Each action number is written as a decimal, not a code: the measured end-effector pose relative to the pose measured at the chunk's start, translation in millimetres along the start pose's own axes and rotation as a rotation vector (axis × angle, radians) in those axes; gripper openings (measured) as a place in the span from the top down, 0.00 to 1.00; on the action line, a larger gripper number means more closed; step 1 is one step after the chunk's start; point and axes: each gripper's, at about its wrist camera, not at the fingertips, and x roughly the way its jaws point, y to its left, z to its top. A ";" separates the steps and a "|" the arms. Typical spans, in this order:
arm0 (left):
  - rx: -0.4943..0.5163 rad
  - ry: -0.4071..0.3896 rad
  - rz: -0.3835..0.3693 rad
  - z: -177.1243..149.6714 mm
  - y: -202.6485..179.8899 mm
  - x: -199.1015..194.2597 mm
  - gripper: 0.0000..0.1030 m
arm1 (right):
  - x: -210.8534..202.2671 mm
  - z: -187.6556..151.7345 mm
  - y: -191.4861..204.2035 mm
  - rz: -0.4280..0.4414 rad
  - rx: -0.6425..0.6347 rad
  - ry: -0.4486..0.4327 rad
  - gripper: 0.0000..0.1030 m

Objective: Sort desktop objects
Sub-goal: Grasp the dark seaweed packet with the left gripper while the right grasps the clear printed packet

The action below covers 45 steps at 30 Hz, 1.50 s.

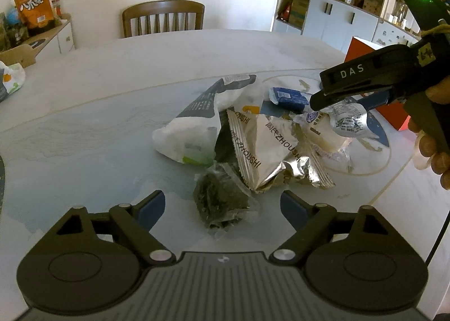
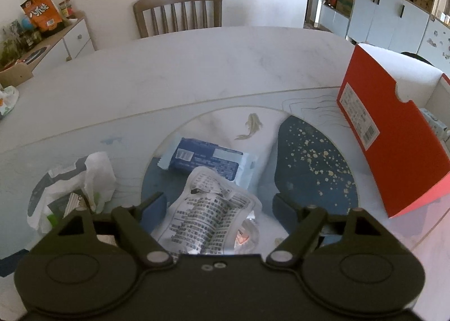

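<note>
A pile of snack packets lies on the patterned table [image 1: 84, 124]. My left gripper [image 1: 222, 204] is open low over the near end of the pile, with a clear packet of dark contents [image 1: 222, 208] between its blue pads, untouched. Behind the packet lie silver ZHOUSHI packets [image 1: 267, 152] and a white bag with grey print [image 1: 191, 130]. My right gripper [image 2: 219, 204] is open around a white printed pouch [image 2: 208, 214], and its pads stand just off the pouch's sides. Its black fingers [image 1: 351, 72] reach in from the right. A blue packet [image 2: 208, 158] lies beyond.
An open red box [image 2: 393, 138] stands on the table at the right. A wooden chair [image 2: 177, 11] is at the far edge. A low sideboard [image 2: 70, 37] with an orange snack bag [image 2: 42, 11] is far left. White cabinets stand at the back right.
</note>
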 end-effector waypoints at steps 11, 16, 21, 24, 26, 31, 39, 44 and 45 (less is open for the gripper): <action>-0.012 0.009 -0.019 2.4 2.2 3.4 0.30 | -1.5 -0.9 -4.7 0.032 0.037 0.002 0.34; -0.025 0.019 -0.022 3.1 6.0 5.7 0.48 | -4.3 -0.4 -6.9 0.039 0.042 -0.006 0.43; -0.039 0.023 -0.014 3.0 8.4 6.9 0.56 | -6.2 1.7 -11.2 0.048 0.052 -0.006 0.48; -0.051 0.022 -0.009 0.7 8.7 6.4 0.56 | -7.2 1.5 -11.8 0.049 0.047 -0.007 0.48; -0.053 0.022 -0.007 0.0 8.2 6.0 0.56 | -6.2 0.9 -11.0 0.053 0.039 0.001 0.44; -0.056 0.027 -0.005 0.7 9.2 5.3 0.56 | -2.2 -4.9 -10.4 0.040 0.025 0.017 0.28; -0.060 0.027 -0.001 -0.9 8.8 3.3 0.60 | -1.3 -4.7 -13.9 0.079 0.043 0.023 0.42; -0.066 0.013 0.008 -2.9 9.0 -0.6 0.67 | -8.2 -4.7 -11.2 0.097 0.025 0.006 0.60; -0.070 0.010 0.008 -2.8 9.4 -1.9 0.67 | -9.7 -4.1 -11.9 0.101 0.026 0.002 0.65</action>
